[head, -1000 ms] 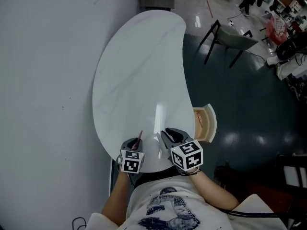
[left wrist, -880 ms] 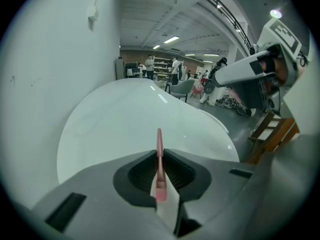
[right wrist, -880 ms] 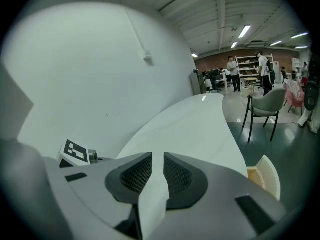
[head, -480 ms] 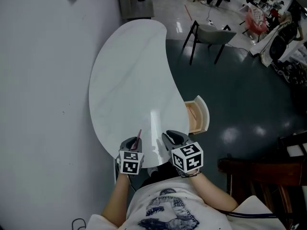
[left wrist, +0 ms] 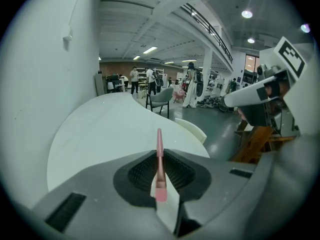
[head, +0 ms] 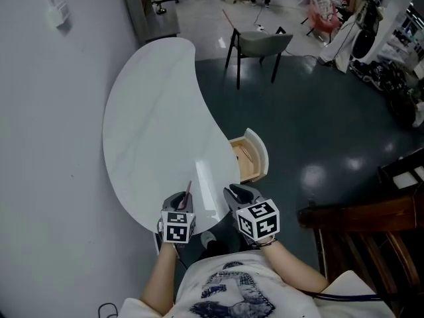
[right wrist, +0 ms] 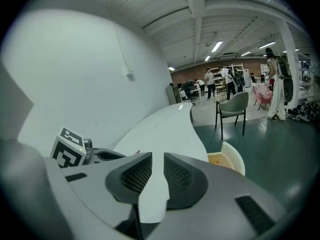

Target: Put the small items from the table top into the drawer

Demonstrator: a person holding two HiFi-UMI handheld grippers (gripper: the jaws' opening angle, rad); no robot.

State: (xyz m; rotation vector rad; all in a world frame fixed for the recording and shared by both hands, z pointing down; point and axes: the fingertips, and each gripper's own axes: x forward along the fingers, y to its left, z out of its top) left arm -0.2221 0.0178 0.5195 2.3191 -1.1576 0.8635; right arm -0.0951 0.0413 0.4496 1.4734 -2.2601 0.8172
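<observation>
The slim pink stick, perhaps a pen or a brush handle, stood pinched between the jaws of the left gripper. Its tip pointed forward past the pads and out over the near end of the white kidney-shaped table. The right gripper hung just beside it above the same near edge, its jaws a little apart with nothing between them.

The open drawer, with a light wooden inside and a curved white front, stuck out from the table's right edge, ahead of the right gripper and to its right. Something thin seemed to lie in it already, too small to name.

To do this step well, the person would probably carry the pink stick across to the right. It should go low over the drawer's mouth and lie along the drawer's length before the pads let go. The grip was narrow and the pink stick long, so a quick swing could tip it in the pads. The empty right gripper would do best held back from that path.

Room was tight on the left, where the pale wall ran along the table's far side. The right lay open over the dark green floor. A grey chair with black legs stood well apart beyond the drawer, and dark wooden furniture sat near the person's right elbow
</observation>
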